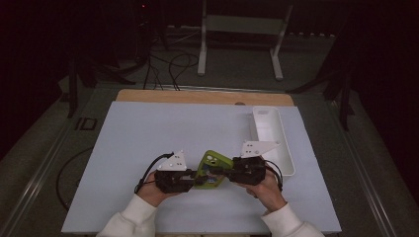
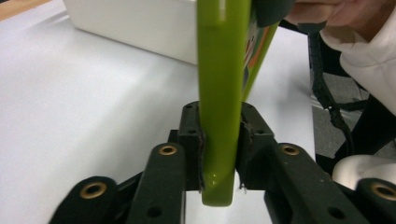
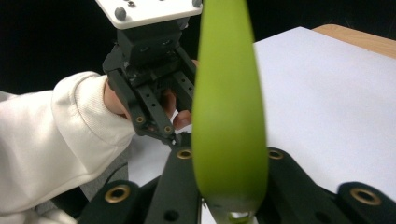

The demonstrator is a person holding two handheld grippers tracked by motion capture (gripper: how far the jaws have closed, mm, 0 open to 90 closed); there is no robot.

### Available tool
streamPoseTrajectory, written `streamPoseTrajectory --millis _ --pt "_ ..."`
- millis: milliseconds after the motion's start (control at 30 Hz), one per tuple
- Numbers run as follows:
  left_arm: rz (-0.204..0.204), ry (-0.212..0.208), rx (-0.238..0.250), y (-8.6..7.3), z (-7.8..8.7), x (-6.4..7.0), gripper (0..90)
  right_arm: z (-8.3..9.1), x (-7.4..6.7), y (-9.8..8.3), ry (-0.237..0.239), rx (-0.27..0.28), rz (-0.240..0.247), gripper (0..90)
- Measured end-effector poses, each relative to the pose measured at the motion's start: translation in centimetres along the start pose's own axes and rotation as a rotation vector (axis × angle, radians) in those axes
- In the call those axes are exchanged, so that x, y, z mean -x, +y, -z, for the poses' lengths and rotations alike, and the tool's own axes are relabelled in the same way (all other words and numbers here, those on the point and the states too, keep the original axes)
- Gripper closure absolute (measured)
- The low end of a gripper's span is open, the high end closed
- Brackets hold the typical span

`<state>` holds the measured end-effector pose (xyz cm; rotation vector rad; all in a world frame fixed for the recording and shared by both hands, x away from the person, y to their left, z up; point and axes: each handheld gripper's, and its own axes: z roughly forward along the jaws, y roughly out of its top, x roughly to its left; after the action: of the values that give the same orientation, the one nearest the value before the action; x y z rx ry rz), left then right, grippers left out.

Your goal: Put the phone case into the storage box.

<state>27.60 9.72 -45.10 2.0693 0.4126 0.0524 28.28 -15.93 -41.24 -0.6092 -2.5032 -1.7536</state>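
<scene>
Both grippers clamp the green phone case!

Left gripper (image 1: 195, 178) and right gripper (image 1: 223, 174) each pinch an end of the green phone case (image 1: 211, 169), held near the worktop's (image 1: 148, 133) front edge, white tray (image 1: 272, 133) by the right edge.

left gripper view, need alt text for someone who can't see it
A green phone case, seen edge-on and upright, is clamped between the two black jaws of the left gripper. Behind it lie a white table and a white tray; at the upper right a hand in a white sleeve holds the case's far end with the other gripper.
</scene>
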Motion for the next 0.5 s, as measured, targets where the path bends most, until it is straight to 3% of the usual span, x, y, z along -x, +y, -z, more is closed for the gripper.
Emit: streamPoseTrajectory --millis 267,500 --pt "-0.01 0.021 0.013 -0.11 0.11 0.3 77.2 -0.13 0.16 0.0 -0.015 0.01 -0.006 68.8" --pt "-0.022 0.048 0.022 -0.01 0.18 0.59 77.3 -0.23 0.24 0.04 -0.061 0.017 -0.032 53.3"
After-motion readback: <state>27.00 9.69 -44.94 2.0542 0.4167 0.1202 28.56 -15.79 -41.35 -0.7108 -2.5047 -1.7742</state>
